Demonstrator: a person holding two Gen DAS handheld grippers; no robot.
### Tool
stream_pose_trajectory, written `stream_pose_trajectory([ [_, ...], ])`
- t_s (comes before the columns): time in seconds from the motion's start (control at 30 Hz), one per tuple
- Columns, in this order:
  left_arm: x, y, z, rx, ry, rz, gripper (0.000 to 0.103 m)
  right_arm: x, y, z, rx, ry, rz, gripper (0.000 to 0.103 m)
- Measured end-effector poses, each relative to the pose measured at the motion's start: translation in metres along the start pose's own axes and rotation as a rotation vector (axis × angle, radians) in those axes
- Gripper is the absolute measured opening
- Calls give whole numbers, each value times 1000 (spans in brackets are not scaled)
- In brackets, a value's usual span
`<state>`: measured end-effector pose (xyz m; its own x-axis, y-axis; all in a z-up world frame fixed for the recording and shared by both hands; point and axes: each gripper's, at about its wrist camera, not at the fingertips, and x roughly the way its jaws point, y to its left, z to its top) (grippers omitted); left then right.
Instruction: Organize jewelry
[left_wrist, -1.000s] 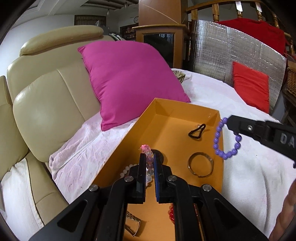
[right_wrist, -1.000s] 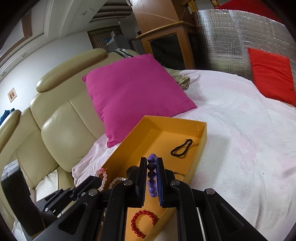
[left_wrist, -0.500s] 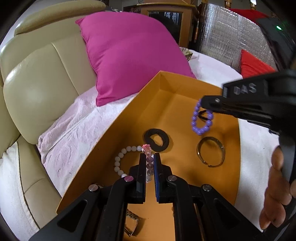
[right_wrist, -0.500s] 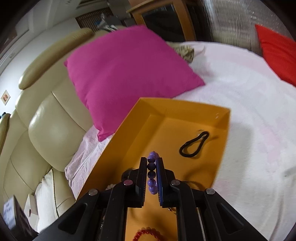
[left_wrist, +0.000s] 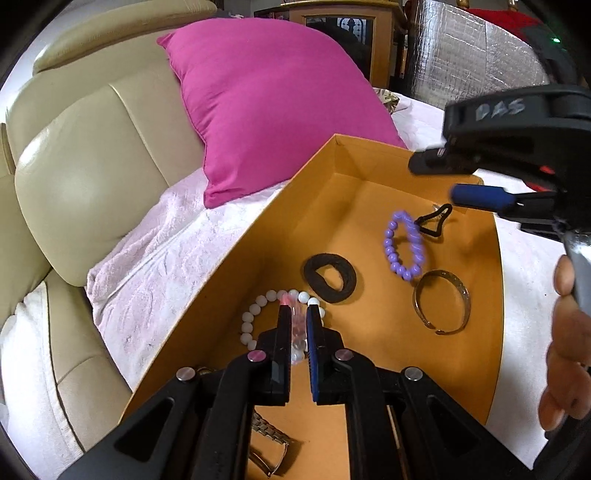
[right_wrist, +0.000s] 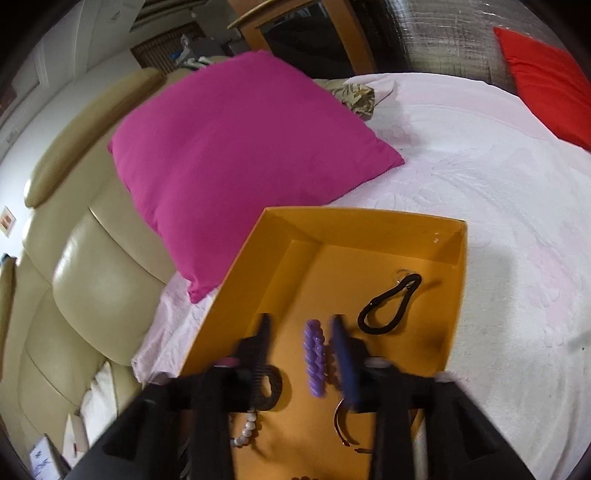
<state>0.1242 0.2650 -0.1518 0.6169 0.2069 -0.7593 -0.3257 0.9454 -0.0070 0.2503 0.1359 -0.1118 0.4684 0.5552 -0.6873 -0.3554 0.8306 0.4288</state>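
Both wrist views look down, close, into the shallow orange cardboard tray, sharing its floor and the magenta square cushion.

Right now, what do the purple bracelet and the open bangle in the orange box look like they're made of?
Purple bracelet: likely plastic or acrylic, given its uniform glossy lilac round beads. Open bangle: looks like metal, a thin rigid gold-brown band with a shiny edge and a gap. Orange box: matte, probably cardboard.

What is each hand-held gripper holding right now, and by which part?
Left hand-held gripper: pink bead bracelet, pinched across its strand. Right hand-held gripper: open, nothing held.
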Motion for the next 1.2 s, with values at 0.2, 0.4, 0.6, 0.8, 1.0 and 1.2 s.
stream_pose_trajectory([
  [0.2,-11,-2,2,-2,-55,12,55,-25,-6,-9,-18,-42,-11,54],
  [0.4,-27,1,4,-22,-130,15,67,-55,-19,-29,-12,-62,-15,54],
  [0.6,-45,-6,5,2,-164,58,75,-99,-31,-55,-30,-75,-37,56],
  [0.8,-81,-11,6,-21,-200,112,81,-148,-38,-77,-93,-103,-55,58],
  [1.0,-133,-16,12,-64,-222,149,82,-203,-29,-88,-169,-164,-22,58],
  [1.2,-198,-28,19,-95,-310,181,82,-267,-31,-91,-185,-279,18,61],
])
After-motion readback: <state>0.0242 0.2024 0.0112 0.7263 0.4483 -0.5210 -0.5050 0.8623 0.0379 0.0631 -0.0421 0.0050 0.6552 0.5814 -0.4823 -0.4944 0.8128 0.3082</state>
